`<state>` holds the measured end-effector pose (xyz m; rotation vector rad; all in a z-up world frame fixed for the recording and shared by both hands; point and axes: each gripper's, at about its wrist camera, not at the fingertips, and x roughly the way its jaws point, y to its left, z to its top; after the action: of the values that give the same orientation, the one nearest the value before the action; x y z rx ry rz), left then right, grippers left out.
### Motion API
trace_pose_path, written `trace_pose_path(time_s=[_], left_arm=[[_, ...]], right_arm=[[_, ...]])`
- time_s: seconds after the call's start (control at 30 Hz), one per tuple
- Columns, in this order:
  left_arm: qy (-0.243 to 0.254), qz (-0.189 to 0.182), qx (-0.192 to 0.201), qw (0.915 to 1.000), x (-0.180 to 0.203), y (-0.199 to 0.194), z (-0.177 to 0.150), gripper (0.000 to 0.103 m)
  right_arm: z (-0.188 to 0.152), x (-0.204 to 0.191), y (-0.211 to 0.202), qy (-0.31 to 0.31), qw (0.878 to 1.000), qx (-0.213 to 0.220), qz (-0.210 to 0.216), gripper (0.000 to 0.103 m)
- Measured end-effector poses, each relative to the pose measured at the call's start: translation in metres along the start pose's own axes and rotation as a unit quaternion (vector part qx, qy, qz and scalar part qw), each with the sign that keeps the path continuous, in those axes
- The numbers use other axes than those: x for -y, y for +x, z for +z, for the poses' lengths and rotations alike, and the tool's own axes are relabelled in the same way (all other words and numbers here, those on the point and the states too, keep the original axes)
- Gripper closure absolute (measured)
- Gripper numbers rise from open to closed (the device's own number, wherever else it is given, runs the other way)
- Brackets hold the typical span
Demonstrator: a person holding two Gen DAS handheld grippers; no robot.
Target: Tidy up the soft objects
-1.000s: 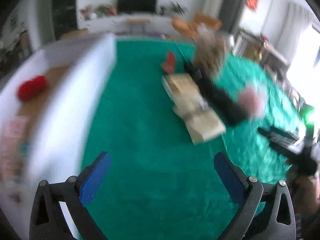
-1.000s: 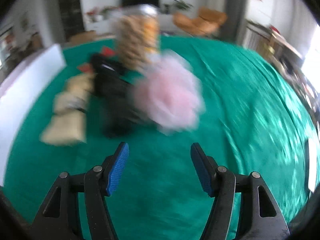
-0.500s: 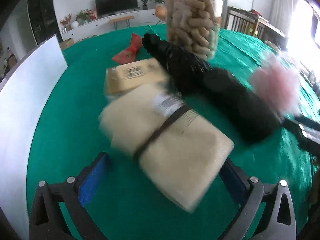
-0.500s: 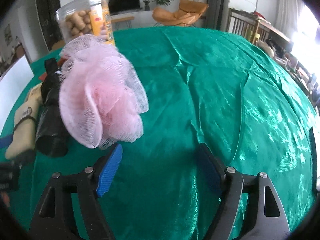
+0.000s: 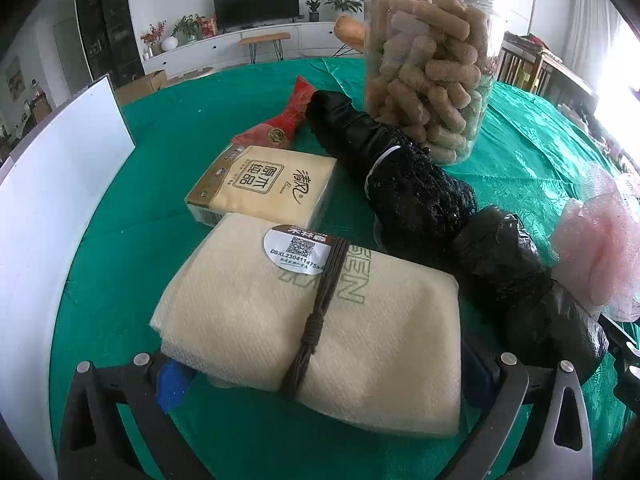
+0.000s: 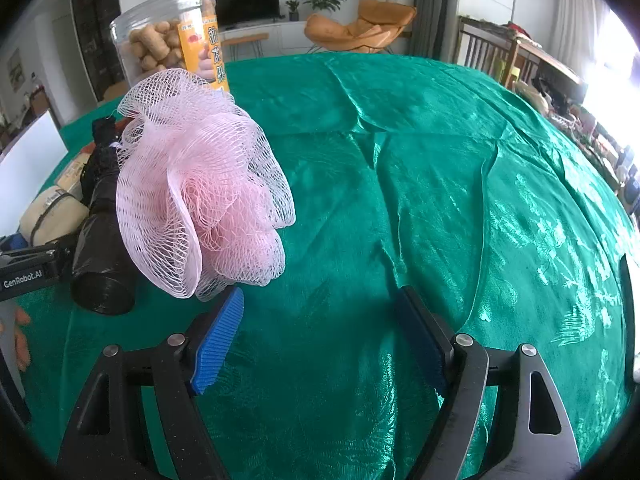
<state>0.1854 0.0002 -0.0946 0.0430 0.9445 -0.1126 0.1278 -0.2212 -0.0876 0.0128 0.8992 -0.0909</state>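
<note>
A cream folded towel tied with a brown cord lies on the green cloth, its near end between the wide-apart fingers of my left gripper. The blue pads flank the towel without squeezing it. A pink mesh bath pouf sits just ahead of the left finger of my right gripper, which is open with only cloth between its pads. The pouf also shows at the right edge of the left wrist view. The towel is partly hidden at far left of the right wrist view.
Behind the towel lie a tissue pack, a red pouch and a black folded umbrella, with a clear snack jar beyond. A white box wall stands at left. The green tablecloth stretches to the right.
My left gripper swung away from the white box and closed in on the towel, which now lies between its fingers. My right gripper's jaws widened and it drew nearer the pouf.
</note>
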Motion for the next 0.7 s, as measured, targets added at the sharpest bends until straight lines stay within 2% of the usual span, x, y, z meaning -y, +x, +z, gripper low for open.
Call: trace_pose_path(time_s=[0.7], left_arm=[[0.000,0.000,0.001,1.0000,0.0002,-0.0001,-0.0011,0.000]], right_arm=[[-0.0008,0.0002,-0.0004,-0.001,1.000,0.000,0.002,0.022]])
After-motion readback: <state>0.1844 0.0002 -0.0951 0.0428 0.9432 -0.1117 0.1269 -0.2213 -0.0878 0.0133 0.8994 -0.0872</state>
